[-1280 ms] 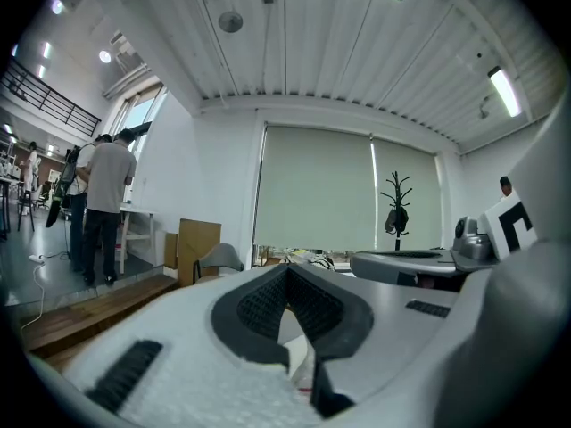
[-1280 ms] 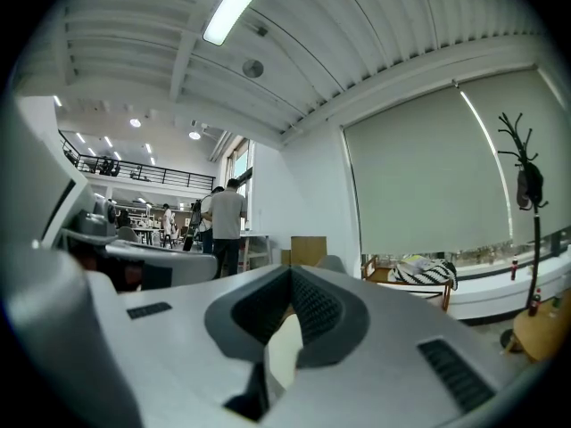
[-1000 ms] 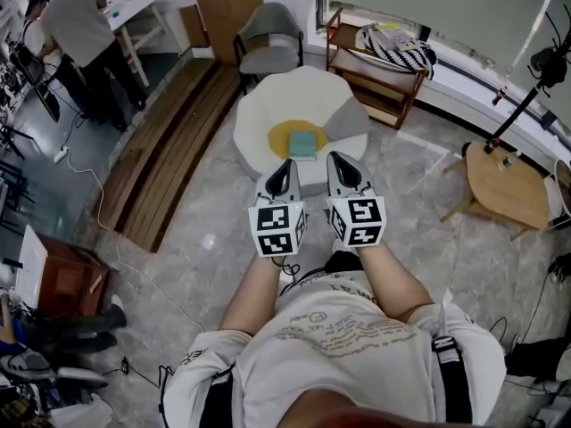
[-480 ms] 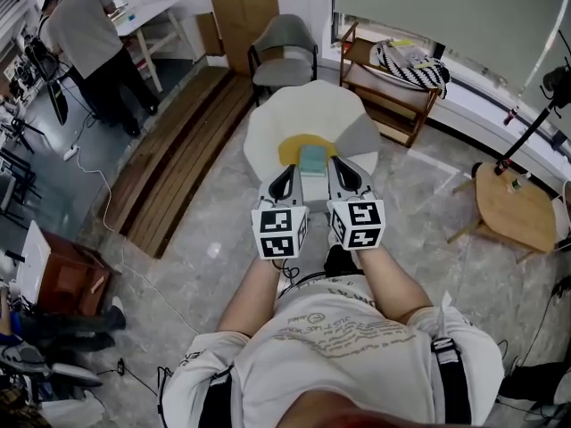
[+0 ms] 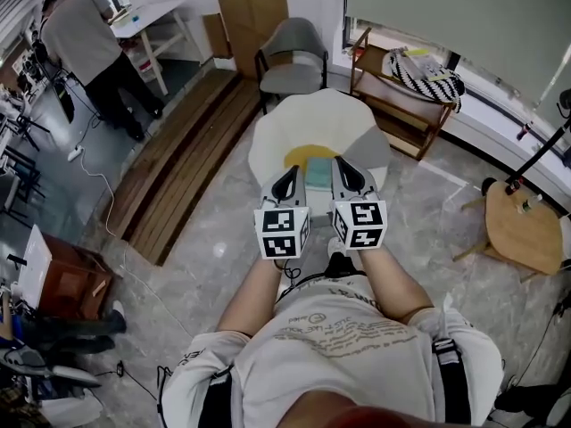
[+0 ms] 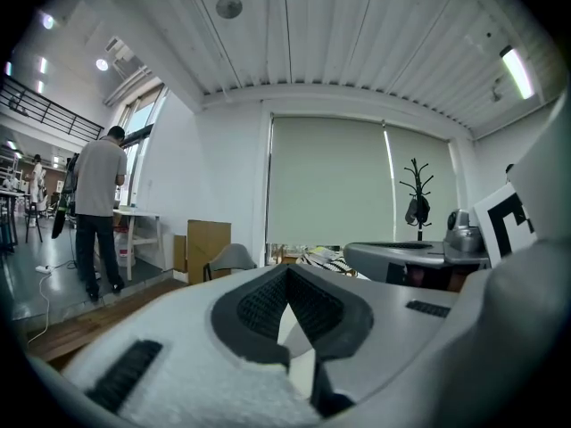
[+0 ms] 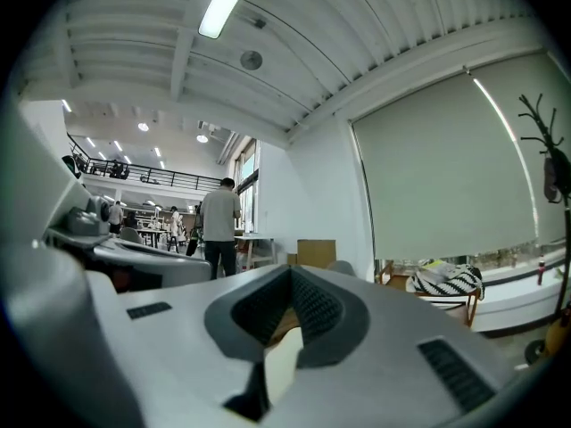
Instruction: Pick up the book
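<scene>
The book, teal and flat, lies on the yellow middle of a white petal-shaped low seat straight ahead in the head view. My left gripper and right gripper are held side by side just short of it, one to each side, and their bodies hide the book's near edge. Both point level, with jaws together and nothing between them. In the left gripper view the left gripper shows its jaws meeting at the tip, and the right gripper looks the same. Neither gripper view shows the book.
A grey chair stands behind the seat, a wooden shelf with a striped bag at back right, a round wooden side table at right. A person stands at a white desk back left. Wooden planks lie left.
The person has walked forward, so the white seat and book have come closer. Both grippers now reach the seat's near edge with the book between them. The jaws stay shut.
</scene>
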`<state>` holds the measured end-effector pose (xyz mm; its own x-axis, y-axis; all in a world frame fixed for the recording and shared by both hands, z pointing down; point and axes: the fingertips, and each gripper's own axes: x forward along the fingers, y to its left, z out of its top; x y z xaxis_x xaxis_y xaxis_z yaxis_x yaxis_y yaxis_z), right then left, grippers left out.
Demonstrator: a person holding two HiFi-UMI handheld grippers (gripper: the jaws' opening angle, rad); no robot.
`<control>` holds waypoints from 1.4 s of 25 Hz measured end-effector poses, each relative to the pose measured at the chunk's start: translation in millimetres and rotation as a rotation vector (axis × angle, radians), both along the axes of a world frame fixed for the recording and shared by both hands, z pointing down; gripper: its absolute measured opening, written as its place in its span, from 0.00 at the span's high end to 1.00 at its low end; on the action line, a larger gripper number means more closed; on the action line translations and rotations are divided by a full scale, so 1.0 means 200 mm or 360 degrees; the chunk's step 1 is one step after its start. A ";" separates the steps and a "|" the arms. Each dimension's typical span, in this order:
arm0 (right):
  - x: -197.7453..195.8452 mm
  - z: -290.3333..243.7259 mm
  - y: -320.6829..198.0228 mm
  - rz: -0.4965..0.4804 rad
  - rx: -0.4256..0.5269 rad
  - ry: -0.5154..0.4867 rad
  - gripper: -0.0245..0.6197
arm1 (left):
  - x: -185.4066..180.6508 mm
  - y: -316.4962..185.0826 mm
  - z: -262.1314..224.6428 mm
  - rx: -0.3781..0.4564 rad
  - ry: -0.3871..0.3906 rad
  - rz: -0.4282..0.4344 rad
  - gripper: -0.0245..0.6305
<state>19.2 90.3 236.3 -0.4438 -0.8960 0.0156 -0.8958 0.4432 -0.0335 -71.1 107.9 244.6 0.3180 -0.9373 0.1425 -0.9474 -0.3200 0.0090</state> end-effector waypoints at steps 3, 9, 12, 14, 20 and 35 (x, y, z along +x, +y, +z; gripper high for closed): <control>0.00 0.02 -0.14 -0.0011 -0.0015 0.0011 0.92 | 0.01 -0.14 0.00 0.0000 0.0004 -0.0005 0.93; 0.04 0.01 -0.43 -0.0018 -0.0043 0.0032 0.92 | 0.05 -0.42 0.00 -0.0023 0.0030 -0.0015 0.93; 0.09 0.03 -0.60 -0.0030 -0.0064 0.0038 0.92 | 0.10 -0.58 0.02 -0.0052 0.0039 -0.0027 0.93; 0.11 0.04 -0.70 -0.0039 -0.0081 0.0046 0.92 | 0.11 -0.68 0.03 -0.0069 0.0045 -0.0040 0.93; 0.20 0.06 -0.94 -0.0044 -0.0118 0.0057 0.92 | 0.21 -0.92 0.07 -0.0126 0.0050 -0.0039 0.93; 0.27 0.17 -1.39 -0.0149 -0.0200 0.0037 0.92 | 0.28 -1.37 0.16 -0.0224 0.0013 -0.0136 0.93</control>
<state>74.1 -188.1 269.8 -0.5235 -0.8410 0.1365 -0.8520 0.5183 -0.0739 -15.9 -165.9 277.5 0.2395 -0.9319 0.2723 -0.9708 -0.2331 0.0561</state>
